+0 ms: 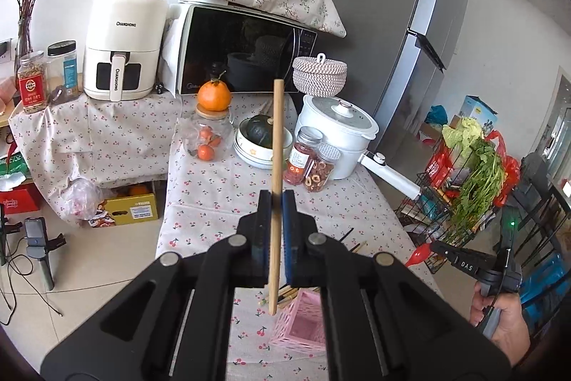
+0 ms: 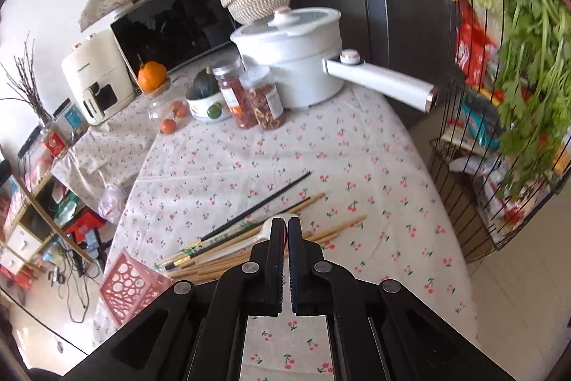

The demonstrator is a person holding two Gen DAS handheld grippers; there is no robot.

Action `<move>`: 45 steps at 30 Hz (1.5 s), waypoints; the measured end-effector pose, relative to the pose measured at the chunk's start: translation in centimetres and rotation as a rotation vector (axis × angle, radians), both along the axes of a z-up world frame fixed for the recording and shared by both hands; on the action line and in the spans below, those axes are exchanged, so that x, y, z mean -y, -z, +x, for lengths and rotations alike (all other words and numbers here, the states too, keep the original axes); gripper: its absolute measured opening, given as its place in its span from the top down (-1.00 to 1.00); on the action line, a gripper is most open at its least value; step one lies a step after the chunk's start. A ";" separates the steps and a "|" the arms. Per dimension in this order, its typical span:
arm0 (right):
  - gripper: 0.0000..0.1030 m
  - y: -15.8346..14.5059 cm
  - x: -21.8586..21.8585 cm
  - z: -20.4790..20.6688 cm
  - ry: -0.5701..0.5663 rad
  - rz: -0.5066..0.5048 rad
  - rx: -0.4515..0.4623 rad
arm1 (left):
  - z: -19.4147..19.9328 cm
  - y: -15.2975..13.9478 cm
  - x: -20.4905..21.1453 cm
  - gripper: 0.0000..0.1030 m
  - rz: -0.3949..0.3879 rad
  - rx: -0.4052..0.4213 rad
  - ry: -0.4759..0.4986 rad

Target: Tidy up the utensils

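Chopstick stands upright, clamped in your left gripper above the pink basket at six o'clock. Your right gripper is closed on something red. Next, judge the drop: lower the chopstick into the basket.

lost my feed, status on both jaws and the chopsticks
Left gripper shut on wooden chopstick. Right gripper shut on something red. Pink basket below, path clear.
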State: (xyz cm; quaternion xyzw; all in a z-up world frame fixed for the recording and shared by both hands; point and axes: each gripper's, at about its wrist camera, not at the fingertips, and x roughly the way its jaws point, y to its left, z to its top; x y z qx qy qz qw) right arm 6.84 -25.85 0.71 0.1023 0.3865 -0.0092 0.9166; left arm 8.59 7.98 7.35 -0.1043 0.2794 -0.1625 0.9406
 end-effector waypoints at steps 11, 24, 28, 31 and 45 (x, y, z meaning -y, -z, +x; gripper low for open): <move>0.92 -4.9 -1.5 -1.8 -0.056 0.020 0.116 | -1.2 0.9 3.0 0.87 -0.017 -0.005 0.105; -0.07 11.6 8.7 3.9 0.296 0.142 -0.408 | -1.2 1.0 3.5 0.87 0.005 0.012 0.111; 0.14 13.9 9.7 4.6 0.348 0.148 -0.433 | -0.9 1.4 3.5 0.87 0.003 -0.003 0.111; 0.56 14.4 9.3 4.8 0.328 0.119 -0.412 | -0.8 1.5 3.7 0.87 0.007 -0.008 0.113; 0.96 8.1 6.2 3.5 0.155 0.161 -0.131 | -1.1 1.4 4.4 0.87 0.022 0.015 0.118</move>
